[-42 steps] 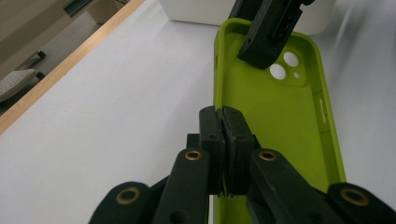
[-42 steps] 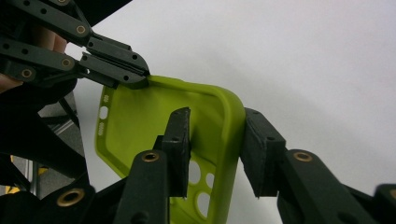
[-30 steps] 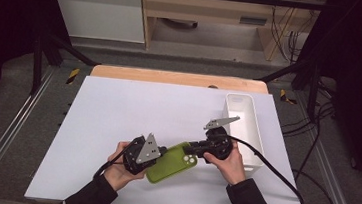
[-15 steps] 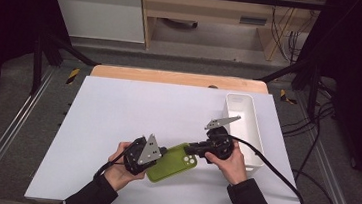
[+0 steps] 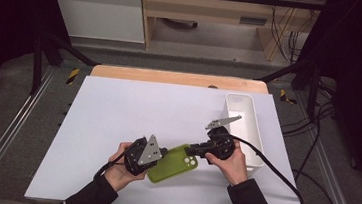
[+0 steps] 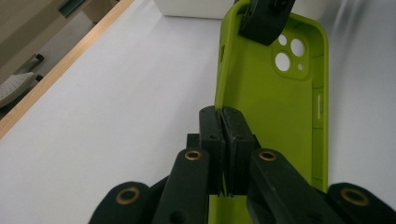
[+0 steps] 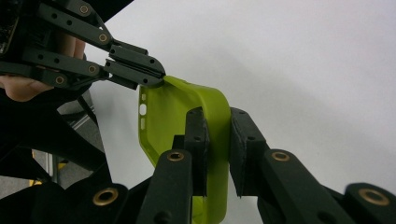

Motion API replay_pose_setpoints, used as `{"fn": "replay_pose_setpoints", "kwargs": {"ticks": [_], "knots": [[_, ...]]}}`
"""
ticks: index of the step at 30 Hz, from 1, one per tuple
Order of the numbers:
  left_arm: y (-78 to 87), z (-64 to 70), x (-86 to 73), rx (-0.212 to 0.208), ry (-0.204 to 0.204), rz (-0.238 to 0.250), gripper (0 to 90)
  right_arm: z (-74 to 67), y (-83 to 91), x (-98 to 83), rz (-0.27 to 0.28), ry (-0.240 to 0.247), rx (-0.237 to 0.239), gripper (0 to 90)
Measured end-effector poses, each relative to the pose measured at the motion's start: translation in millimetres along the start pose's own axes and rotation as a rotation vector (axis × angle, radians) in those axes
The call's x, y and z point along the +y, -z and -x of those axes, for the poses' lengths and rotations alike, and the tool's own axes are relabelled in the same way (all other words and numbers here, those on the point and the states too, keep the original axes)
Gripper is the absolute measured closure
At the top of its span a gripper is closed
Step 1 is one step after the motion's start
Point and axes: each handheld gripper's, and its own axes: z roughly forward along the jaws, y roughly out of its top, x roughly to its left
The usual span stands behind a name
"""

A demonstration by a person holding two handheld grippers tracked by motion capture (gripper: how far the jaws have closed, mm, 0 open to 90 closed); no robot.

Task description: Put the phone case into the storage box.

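I'm pinching the green phone case [image 5: 173, 163] at both ends: left gripper [image 6: 223, 140] and right gripper [image 7: 217, 144] both clamping its rim.

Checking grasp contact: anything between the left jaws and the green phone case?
Nothing. In the left gripper view the left gripper is shut directly on the side wall of the green phone case.
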Motion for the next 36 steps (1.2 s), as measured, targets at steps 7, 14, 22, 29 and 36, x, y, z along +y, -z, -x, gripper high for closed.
{"fn": "replay_pose_setpoints", "kwargs": {"ticks": [7, 14, 22, 29, 36], "knots": [[-1.9, 1.0, -0.4, -0.009, 0.010, 0.000, 86.9, -1.2, 1.1, 0.1, 0.003, -0.003, -0.010, 79.4], [-4.5, -0.6, -2.1, -0.027, 0.049, 0.014, 84.3, -2.4, 2.4, 0.3, 0.010, 0.000, -0.025, 79.5], [-0.1, -9.0, -3.8, -0.047, 0.147, 0.104, 68.0, -3.3, 8.7, 1.2, 0.043, 0.006, -0.053, 79.4], [8.8, -21.7, -7.5, -0.016, 0.238, 0.195, 44.8, -3.3, 16.7, 1.4, 0.071, 0.023, -0.106, 79.4], [20.5, -41.5, -17.1, 0.019, 0.352, 0.265, 29.8, -3.6, 24.8, 1.4, 0.091, 0.056, -0.150, 79.4]]}}
